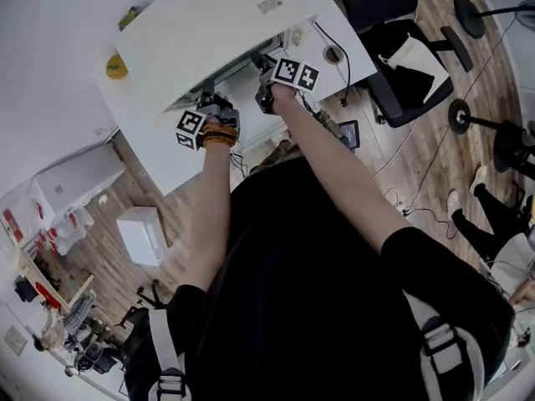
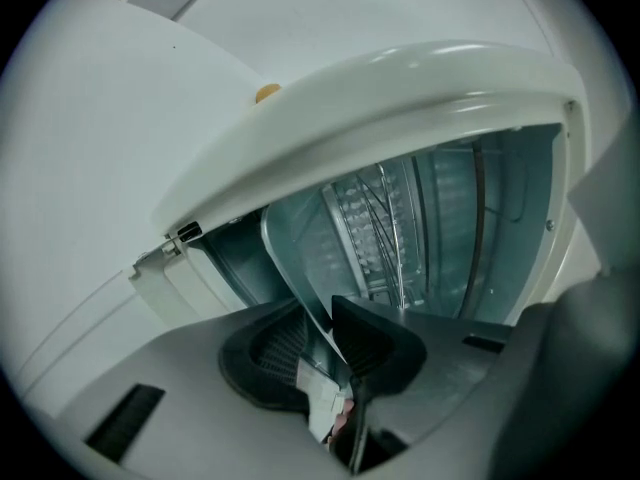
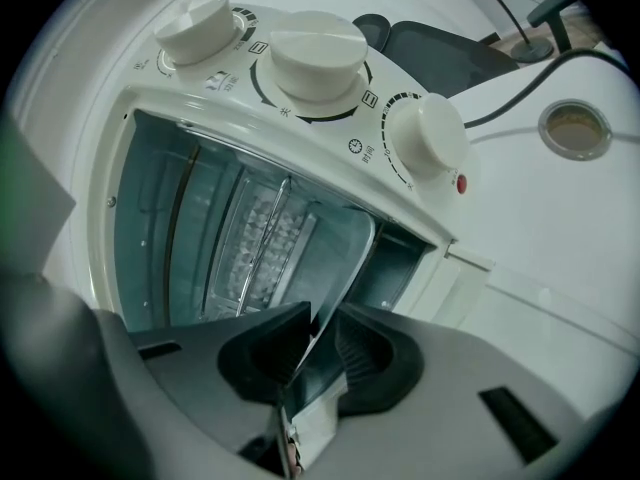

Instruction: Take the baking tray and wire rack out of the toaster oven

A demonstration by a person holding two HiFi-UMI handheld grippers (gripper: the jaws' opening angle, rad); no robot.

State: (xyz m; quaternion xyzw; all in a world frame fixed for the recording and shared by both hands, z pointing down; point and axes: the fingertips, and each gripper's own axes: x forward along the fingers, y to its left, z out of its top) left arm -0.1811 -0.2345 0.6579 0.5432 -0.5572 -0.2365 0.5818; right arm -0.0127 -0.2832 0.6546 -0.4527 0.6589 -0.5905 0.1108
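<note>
The white toaster oven (image 1: 219, 30) stands open on a white table. A thin metal baking tray (image 2: 298, 260) reaches out of its mouth, and both grippers hold the tray's rim. My left gripper (image 2: 335, 343) is shut on one edge, its dark pads pressing the sheet. My right gripper (image 3: 318, 340) is shut on the tray (image 3: 345, 253) at the other edge. The wire rack (image 2: 385, 226) sits deeper inside the cavity and shows as thin rods; the right gripper view shows the rack (image 3: 262, 236) too. In the head view my left gripper (image 1: 211, 107) and right gripper (image 1: 267, 73) meet the oven front.
Three white knobs (image 3: 318, 53) line the oven's control panel. A yellow object (image 1: 117, 67) lies on the table beyond the oven. A cable and a round table grommet (image 3: 575, 128) lie beside it. An office chair (image 1: 401, 48) stands past the table's edge.
</note>
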